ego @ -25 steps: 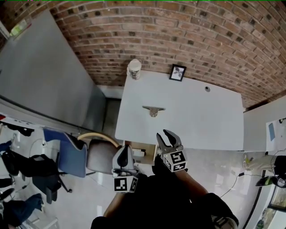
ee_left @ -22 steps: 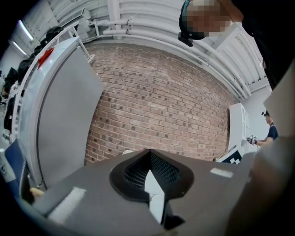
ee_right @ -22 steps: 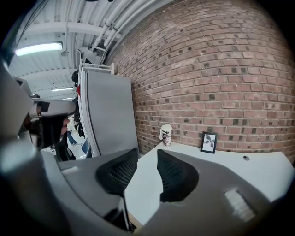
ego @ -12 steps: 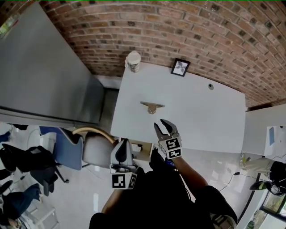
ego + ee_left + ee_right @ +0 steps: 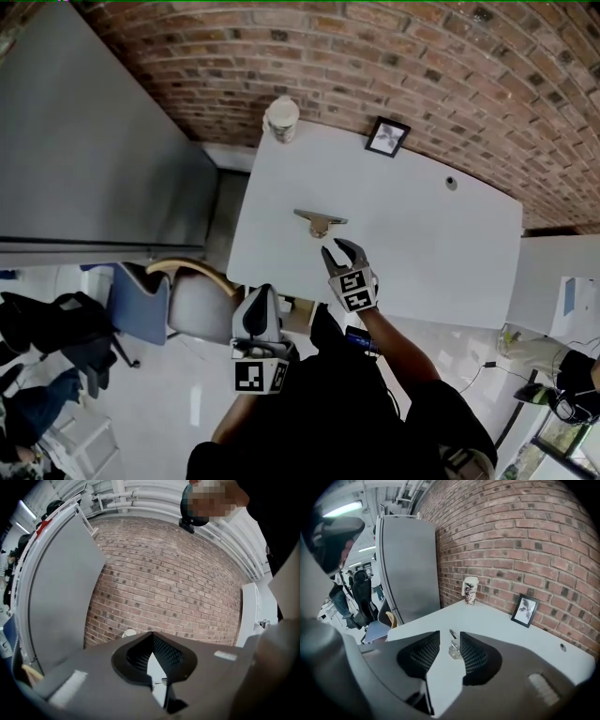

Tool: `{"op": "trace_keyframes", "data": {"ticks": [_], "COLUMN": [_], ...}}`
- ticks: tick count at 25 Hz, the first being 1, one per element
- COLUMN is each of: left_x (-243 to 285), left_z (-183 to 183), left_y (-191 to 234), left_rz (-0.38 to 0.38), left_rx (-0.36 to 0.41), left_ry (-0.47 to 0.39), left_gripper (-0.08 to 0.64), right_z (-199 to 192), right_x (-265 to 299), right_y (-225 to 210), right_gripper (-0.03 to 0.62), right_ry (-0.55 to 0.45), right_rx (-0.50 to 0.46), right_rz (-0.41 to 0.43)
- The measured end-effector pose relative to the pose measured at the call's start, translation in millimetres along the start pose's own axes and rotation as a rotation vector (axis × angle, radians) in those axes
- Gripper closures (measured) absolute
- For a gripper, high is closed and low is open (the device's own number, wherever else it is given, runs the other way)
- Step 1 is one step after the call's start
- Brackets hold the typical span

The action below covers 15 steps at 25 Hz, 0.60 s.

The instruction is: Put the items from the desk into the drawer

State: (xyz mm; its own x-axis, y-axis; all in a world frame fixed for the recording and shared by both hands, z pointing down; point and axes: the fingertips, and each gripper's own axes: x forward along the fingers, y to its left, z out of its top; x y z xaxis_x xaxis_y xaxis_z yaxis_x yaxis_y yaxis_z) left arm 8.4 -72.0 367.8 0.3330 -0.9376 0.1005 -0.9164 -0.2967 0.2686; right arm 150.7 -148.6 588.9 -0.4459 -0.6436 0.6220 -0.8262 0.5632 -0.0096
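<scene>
A small clip-like item point(image 5: 320, 222) with a flat bar on a clear base lies on the white desk point(image 5: 441, 253). My right gripper point(image 5: 337, 251) hovers open just in front of it. In the right gripper view the item point(image 5: 453, 647) shows in the gap between the jaws, a little beyond the fingertips and untouched. A paper cup point(image 5: 281, 119) stands at the desk's far left corner and a framed picture point(image 5: 387, 137) leans on the brick wall. My left gripper point(image 5: 260, 323) hangs below the desk's near edge, shut and empty, with its tips point(image 5: 151, 634) meeting.
A grey partition point(image 5: 84, 159) stands left of the desk. A blue chair point(image 5: 141, 305) and a light one point(image 5: 202, 305) sit at the desk's near left. A cable hole point(image 5: 451, 184) marks the desk's far right. Another white surface point(image 5: 562, 281) adjoins on the right.
My right gripper has moved forward over the desk toward the clip-like item, still open. The left gripper has stayed low by the desk's edge.
</scene>
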Motion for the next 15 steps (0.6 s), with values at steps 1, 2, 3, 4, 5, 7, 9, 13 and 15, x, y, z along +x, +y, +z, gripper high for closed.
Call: {"op": "trace_keyframes", "data": {"ticks": [1,2,3,4,5,7,9,13,15], "left_x": [3,5,8,10,11,12,13,15,15], "left_z": [-1,-1,-1,-1,-2,-5,-7,-12,-15], "left_y": [0,0,-1,-1,-1,-1,-2,-2,-2], "left_rz": [0.002,0.004,0.006,0.007,0.01,0.019,0.027,0.04,0.047], "left_rx": [0.0,0.0,-0.001,-0.003,-0.005,-0.005,-0.005,-0.01,-0.014], "left_ry": [0.002,0.003,0.002,0.0,-0.001,0.012,0.019,0.024,0.029], "left_gripper": [0.54,0.54,0.54,0.54,0.54,0.541,0.54,0.54,0.54], "right_z": [-5,-10,-15,-19,-24,-32,-41,-56,-63], "right_x": [6,12,18,23,28,36,45,64,74], "right_y": [-2,-5,-7,-9,-11,-13,-14,-20,-22], "right_gripper": [0.454,0.454,0.454,0.454,0.454,0.454,0.454,0.454,0.454], "right_ry": [0.018,0.035,0.052,0.069,0.087,0.119,0.147,0.188,0.211], "right_rx": [-0.013,-0.03,-0.05,-0.072,-0.093,-0.132,-0.167,-0.243,-0.283], "right_rz": [0.003,0.005,0.006,0.007,0.007,0.01,0.018,0.023,0.026]}}
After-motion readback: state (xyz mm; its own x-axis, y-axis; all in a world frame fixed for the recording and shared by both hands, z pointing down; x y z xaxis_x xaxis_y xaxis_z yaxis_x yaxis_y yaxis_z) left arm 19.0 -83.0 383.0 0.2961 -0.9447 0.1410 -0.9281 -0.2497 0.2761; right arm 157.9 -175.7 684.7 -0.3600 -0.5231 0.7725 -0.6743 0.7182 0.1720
